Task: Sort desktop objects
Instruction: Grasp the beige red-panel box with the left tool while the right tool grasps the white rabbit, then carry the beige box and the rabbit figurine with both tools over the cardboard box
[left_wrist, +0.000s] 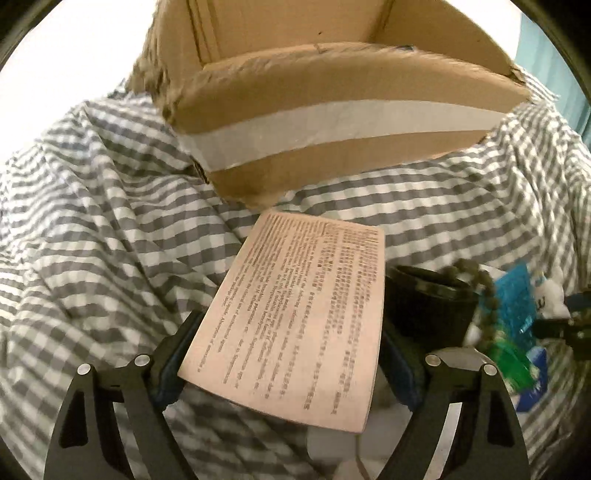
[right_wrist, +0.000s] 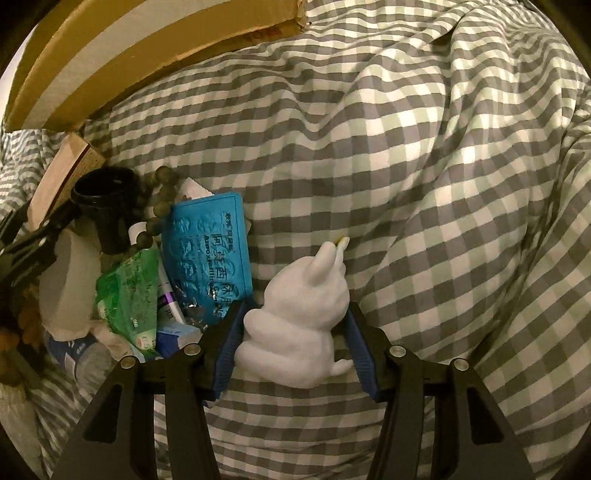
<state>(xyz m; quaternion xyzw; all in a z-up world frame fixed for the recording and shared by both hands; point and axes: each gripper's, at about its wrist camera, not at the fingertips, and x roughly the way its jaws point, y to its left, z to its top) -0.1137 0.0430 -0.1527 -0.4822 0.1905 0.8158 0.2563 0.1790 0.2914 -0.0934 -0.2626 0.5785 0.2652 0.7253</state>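
Left gripper (left_wrist: 284, 354) is clamping a flat pinkish box printed with black text (left_wrist: 295, 314), carrying it just short of the open brown cardboard box with a white tape band (left_wrist: 332, 122). Right gripper (right_wrist: 291, 328) is squeezing a white rabbit figurine (right_wrist: 299, 321), further back from that cardboard box. I'd say the trick is lifting the pinkish box over the near wall before letting go, keeping it level. Beside the figurine, a pile is waiting: blue amoxicillin pack (right_wrist: 210, 247), green packet (right_wrist: 129, 295), black cup (right_wrist: 107, 203). Everything's sitting on a rumpled grey-and-white checked cloth (right_wrist: 424, 184).
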